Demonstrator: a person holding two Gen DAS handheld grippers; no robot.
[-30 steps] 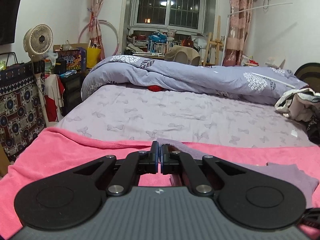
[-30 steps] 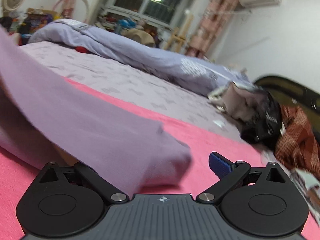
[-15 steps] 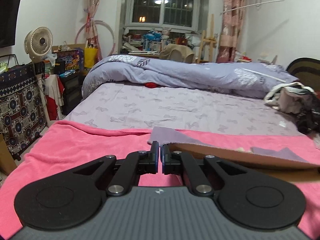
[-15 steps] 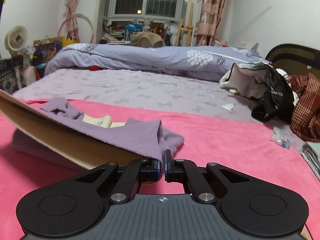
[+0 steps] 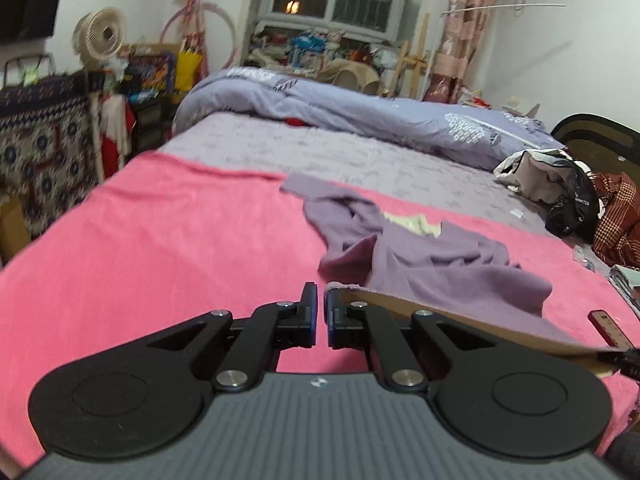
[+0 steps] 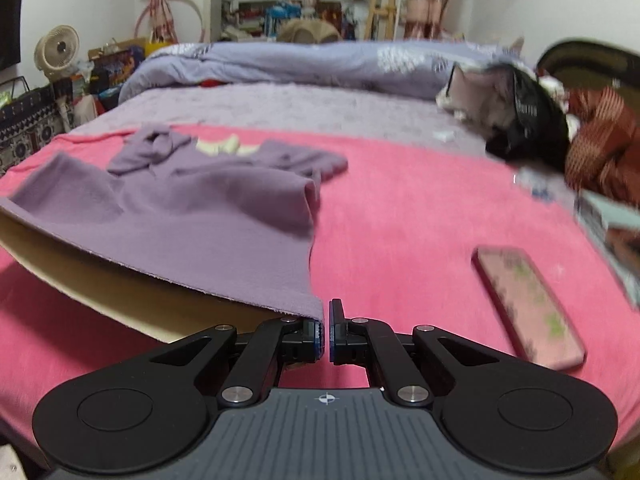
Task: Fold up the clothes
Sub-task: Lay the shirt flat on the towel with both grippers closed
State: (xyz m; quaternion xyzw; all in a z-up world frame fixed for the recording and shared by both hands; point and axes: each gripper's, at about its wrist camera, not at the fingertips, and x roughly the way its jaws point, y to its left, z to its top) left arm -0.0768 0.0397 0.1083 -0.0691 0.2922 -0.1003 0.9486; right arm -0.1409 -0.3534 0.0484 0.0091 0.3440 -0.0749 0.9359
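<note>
A purple long-sleeved top [image 5: 432, 256] lies rumpled on the pink blanket [image 5: 180, 240], its near hem lifted so the cream lining shows. My left gripper [image 5: 319, 312] is shut on the hem's left corner. My right gripper [image 6: 325, 330] is shut on the hem's right corner of the same top [image 6: 208, 208]. The hem stretches taut between them, a little above the pink blanket [image 6: 400, 216]. The sleeves lie bunched at the far end.
A phone in a pink case [image 6: 528, 304] lies on the blanket right of my right gripper. A pile of clothes [image 5: 568, 196] sits at the bed's right side. A rolled lilac duvet [image 5: 360, 120] lies across the far end. Clutter and a fan [image 5: 100, 36] stand left.
Both grippers have pulled back and risen with the hem. The top has been drawn out and spread toward me; the phone has come into the right view.
</note>
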